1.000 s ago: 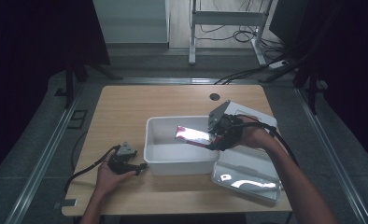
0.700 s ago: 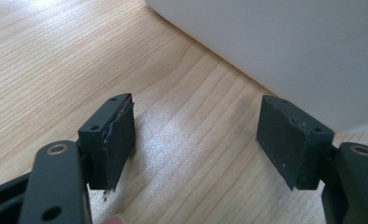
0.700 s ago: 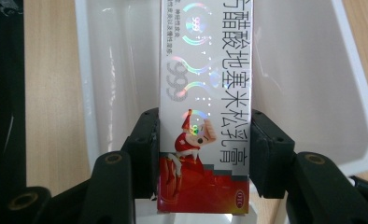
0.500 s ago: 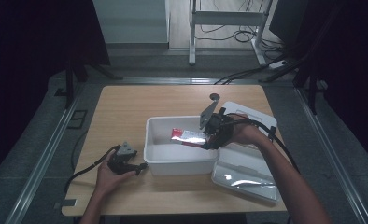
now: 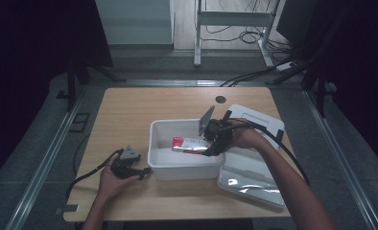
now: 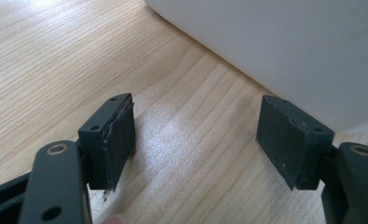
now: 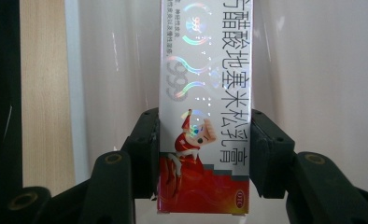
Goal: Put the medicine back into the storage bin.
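Right gripper [image 5: 210,147] reaching in over the near-right rim of a white bin [image 5: 159,143], forearm stretched from the lower right across a white lid [image 5: 254,177] lying flat on the wooden surface [image 5: 129,110]. Wrist bent so the jaws point down and toward the left, into the bin. Clamped between the jaws in the right gripper view: a long red and silver box [image 7: 204,116] with holographic print and a cartoon figure, gripped by its two long sides near its red end. Both pads pressed flat against the box, jaws held about as wide apart as the box itself. Rest of the box running straight away from the gripper [image 7: 204,154], over the pale inside of the bin. From above, box [image 5: 189,144] lying nearly level inside the bin, red end farthest from the gripper's body.

Left gripper [image 5: 146,169] low at the near-left side of the bin, cradled in an upturned hand [image 5: 111,178], forearm entering from the bottom edge, cable trailing off to the left. Jaws aimed level at the bin's outer wall. In the left gripper view, jaws spread wide [image 6: 196,140] with nothing between them, bare wood grain underneath, white bin wall [image 6: 289,51] just ahead and to the right of the fingertips.
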Demonstrator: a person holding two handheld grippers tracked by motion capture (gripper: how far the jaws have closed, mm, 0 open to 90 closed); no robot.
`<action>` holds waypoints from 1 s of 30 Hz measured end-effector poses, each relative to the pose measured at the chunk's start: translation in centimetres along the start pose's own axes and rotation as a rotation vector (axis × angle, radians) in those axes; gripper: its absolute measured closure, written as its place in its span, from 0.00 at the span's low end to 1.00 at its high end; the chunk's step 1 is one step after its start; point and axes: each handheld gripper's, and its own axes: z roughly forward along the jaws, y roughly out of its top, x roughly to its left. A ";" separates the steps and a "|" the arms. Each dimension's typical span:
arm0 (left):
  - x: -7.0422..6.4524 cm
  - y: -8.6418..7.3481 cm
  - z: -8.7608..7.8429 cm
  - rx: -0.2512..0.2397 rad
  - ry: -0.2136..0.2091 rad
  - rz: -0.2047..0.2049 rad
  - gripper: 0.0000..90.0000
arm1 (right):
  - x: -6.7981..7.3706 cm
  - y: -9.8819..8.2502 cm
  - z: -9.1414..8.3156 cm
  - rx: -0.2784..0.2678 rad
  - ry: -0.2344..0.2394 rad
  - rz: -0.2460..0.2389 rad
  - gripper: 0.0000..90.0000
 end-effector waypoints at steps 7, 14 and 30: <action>0.0 0.0 0.0 0.000 0.000 0.001 0.31 | -0.1 0.0 0.8 0.027 0.017 -0.015 0.57; 0.0 0.0 0.0 0.000 0.000 0.001 0.31 | 0.0 0.0 1.3 0.043 0.034 -0.030 0.56; 0.0 0.0 0.0 0.000 0.000 0.000 0.31 | 0.2 -0.8 1.6 0.058 0.054 -0.028 0.56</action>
